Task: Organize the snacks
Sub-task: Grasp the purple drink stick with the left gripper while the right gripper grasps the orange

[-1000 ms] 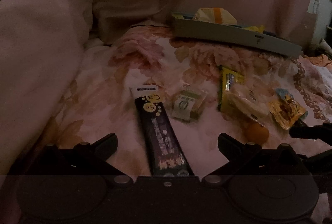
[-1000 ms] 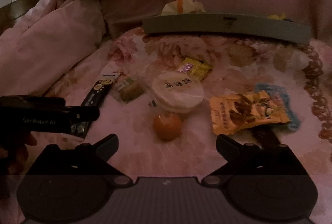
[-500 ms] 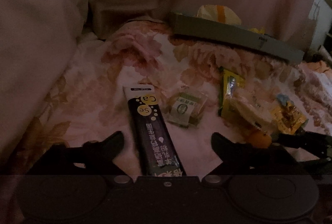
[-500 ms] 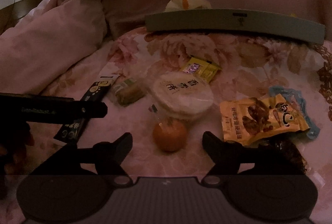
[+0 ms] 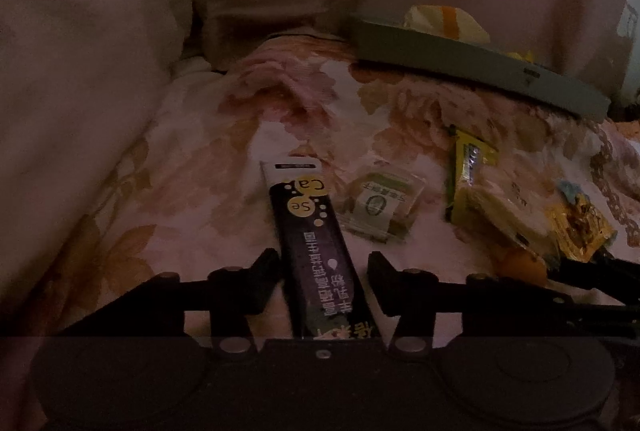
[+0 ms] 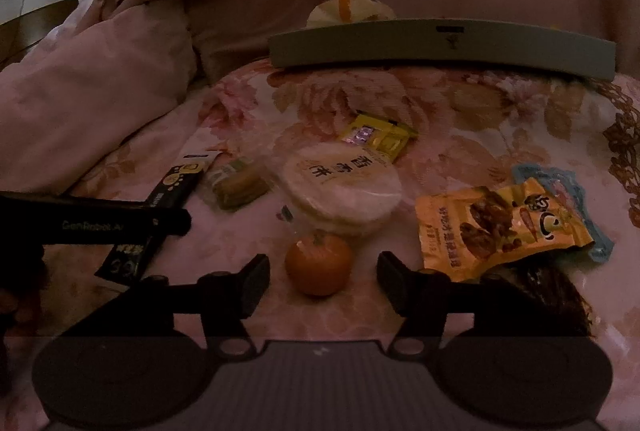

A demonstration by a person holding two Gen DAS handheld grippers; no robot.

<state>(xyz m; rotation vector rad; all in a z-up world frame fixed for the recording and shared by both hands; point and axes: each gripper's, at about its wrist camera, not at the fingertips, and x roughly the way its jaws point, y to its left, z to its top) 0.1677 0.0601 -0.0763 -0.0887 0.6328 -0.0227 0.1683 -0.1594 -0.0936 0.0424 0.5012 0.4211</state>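
Snacks lie scattered on a flowered bedsheet. A long dark snack pack (image 5: 316,255) with yellow "Ca" and "Se" dots runs between the fingers of my left gripper (image 5: 322,271). Its jaws are closing, the left pad at the pack's edge and a thin gap at the right pad. A small tangerine (image 6: 319,263) sits between the fingers of my right gripper (image 6: 322,273). Those jaws are closing too, with sheet showing on both sides of the fruit. A grey tray (image 6: 440,47) at the back holds a pale yellow wrapper (image 6: 348,9).
A round rice-cracker pack (image 6: 342,187), a yellow packet (image 6: 376,135), a small green packet (image 6: 236,183) and an orange nut bag (image 6: 496,223) lie mid-sheet. A bunched pink blanket (image 5: 80,111) rises on the left. The left gripper's finger (image 6: 120,221) crosses the right view.
Both grippers' jaws have narrowed a good deal, the left around the dark pack and the right around the tangerine. Neither hand has shifted noticeably.
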